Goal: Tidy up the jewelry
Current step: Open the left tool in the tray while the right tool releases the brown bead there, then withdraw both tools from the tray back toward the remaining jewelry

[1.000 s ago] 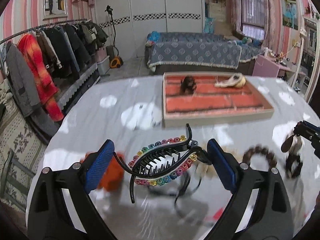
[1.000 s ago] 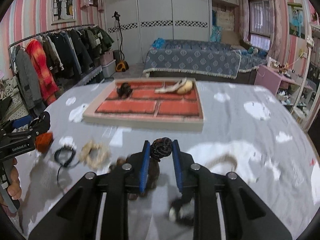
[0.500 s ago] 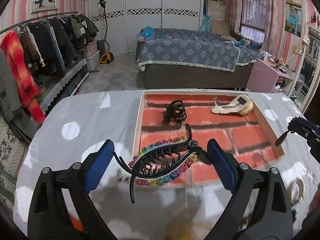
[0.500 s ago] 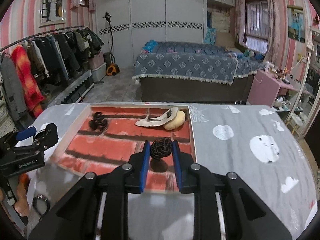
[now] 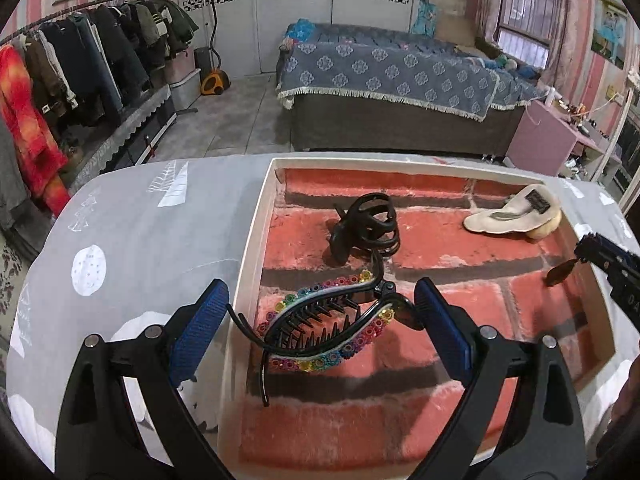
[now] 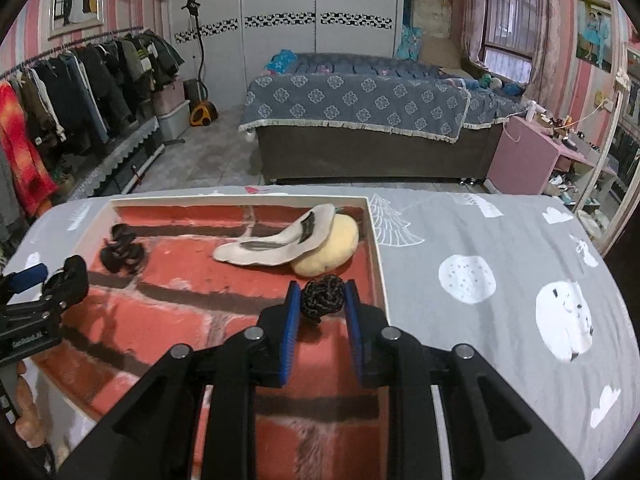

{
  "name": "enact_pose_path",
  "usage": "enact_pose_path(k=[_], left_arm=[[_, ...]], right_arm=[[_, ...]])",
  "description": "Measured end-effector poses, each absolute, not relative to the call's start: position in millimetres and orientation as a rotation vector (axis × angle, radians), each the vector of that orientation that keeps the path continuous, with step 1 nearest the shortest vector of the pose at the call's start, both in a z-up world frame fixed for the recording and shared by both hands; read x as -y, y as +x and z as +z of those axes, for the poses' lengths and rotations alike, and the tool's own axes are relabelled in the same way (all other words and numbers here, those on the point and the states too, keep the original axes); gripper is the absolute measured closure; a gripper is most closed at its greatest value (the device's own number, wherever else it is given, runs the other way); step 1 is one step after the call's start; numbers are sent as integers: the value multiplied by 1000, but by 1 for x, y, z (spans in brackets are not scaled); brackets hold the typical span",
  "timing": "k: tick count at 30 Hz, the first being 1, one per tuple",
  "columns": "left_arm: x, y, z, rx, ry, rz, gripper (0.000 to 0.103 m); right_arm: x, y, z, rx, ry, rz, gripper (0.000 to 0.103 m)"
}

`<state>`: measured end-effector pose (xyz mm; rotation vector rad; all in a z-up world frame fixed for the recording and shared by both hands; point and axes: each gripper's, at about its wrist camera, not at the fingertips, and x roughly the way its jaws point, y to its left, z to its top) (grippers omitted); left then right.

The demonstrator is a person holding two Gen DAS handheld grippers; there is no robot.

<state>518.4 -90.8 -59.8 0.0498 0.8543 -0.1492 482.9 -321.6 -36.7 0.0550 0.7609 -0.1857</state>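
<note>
My left gripper point(image 5: 320, 316) is shut on a black hair clip with rainbow beads point(image 5: 324, 324), held over the near left part of the brick-patterned tray point(image 5: 250, 248). My right gripper point(image 6: 320, 302) is shut on a dark braided hair tie point(image 6: 322, 298), held over the tray's right side point(image 6: 378, 256). A black claw clip point(image 5: 366, 228) and a cream hair clip with a yellow puff point(image 5: 516, 216) lie in the tray's far half; both also show in the right wrist view, the claw clip point(image 6: 122, 254) and the cream clip point(image 6: 288, 240).
The tray sits on a grey patterned tablecloth point(image 6: 500, 280). The right gripper shows at the left wrist view's right edge point(image 5: 612, 268); the left gripper shows at the right wrist view's left edge point(image 6: 36, 308). A bed and a clothes rack stand beyond the table.
Both grippers have moved forward from over the loose items on the cloth to over the tray, each still holding its item.
</note>
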Motion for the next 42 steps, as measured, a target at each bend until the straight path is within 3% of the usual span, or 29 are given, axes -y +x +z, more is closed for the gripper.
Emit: enact_pose_path(k=[21,28,37,42], left_arm=[[106,550,-78,-939,94,-164,12],[106,548,-79,-952,94,-161,11],[94,513,-47,-867,58,-176,5],[83,485,-25,-831,35,-191,5]], right_arm=[[330,524,-69,-935,25,-198,77],[326,516,-60,-930,29,-145,48],[324,463,-16,-828,-3,-131,26],[329,428,2,-786,-23,-155,23]])
